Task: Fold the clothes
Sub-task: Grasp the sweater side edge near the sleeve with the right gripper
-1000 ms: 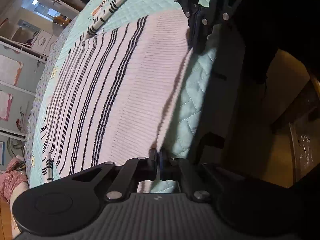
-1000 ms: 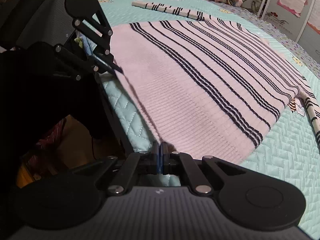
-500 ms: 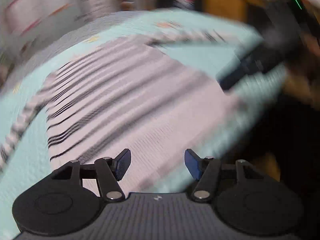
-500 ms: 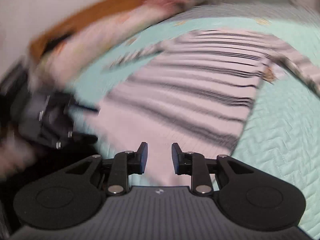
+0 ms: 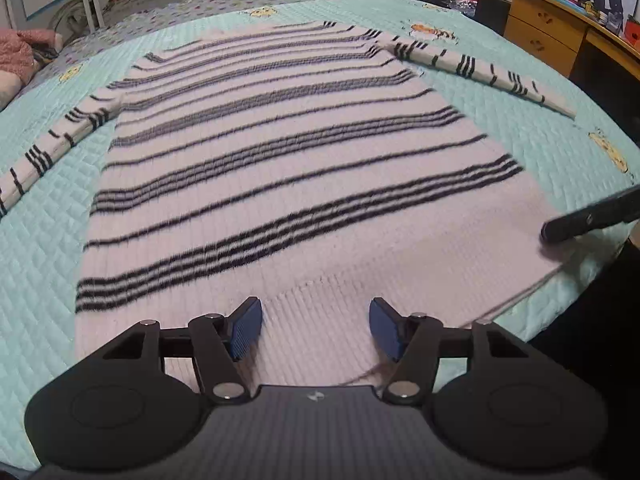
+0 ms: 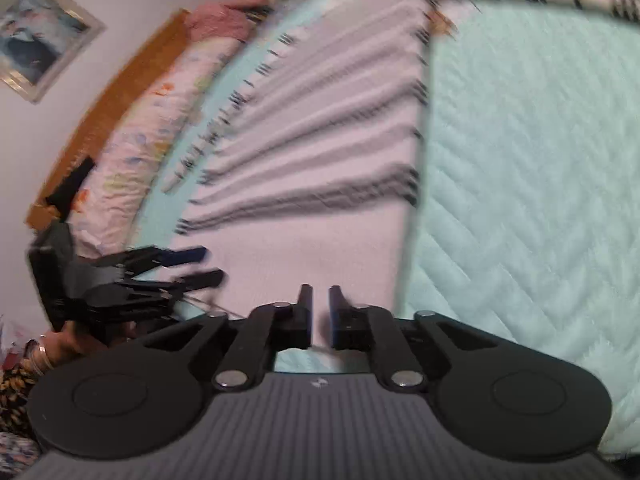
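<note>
Lowest in the left wrist view: left gripper, blue pads spread wide with bare knit showing between them, nothing pinched, poised over the hem at bottom centre. Spread flat beyond it, filling the middle of the frame: one pale pink sweater with dark stripes, lying on a mint quilted bedspread, one sleeve trailing to the left edge and one toward the upper right. At the right edge, near the hem corner: a dark fingertip of the right gripper, touching or just above the fabric, cannot tell which. Farther back, upper left: a pink bundle; upper right: a wooden dresser.

Right wrist view, blurred and rolled: right gripper at bottom centre, jaws just closing, narrow gap left, pads above the sweater's plain hem band with nothing gripped. At left, the other gripper with fingers apart, held in a hand at lower left. Beyond, upper left: a floral pillow and a framed picture.

Containers: none to report.
</note>
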The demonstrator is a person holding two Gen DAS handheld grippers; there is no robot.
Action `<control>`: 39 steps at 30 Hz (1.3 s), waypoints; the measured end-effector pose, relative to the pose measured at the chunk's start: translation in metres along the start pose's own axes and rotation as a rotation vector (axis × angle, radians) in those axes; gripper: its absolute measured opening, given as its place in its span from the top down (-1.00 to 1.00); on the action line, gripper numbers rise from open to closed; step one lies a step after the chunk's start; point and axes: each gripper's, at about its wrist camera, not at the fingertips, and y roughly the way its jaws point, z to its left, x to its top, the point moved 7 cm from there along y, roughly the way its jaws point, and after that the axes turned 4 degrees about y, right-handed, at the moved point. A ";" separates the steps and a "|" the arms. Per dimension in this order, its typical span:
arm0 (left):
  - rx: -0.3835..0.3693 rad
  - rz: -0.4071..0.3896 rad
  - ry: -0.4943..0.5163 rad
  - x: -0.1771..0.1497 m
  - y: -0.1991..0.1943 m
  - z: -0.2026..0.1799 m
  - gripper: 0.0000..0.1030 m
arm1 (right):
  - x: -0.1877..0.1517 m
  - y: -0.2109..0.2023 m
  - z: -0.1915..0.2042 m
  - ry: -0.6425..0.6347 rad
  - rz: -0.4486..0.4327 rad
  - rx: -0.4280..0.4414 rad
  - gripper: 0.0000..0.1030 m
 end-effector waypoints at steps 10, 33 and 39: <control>0.045 0.041 -0.024 -0.014 0.011 -0.001 -0.48 | -0.006 0.010 -0.041 0.175 -0.005 0.000 1.00; -0.121 -0.174 -0.611 0.081 0.032 0.089 -0.49 | 0.147 0.034 -0.043 0.393 -0.309 0.136 0.33; -0.025 -0.161 -0.834 0.061 0.087 0.163 -0.38 | 0.188 0.079 -0.079 0.520 -0.381 0.142 0.34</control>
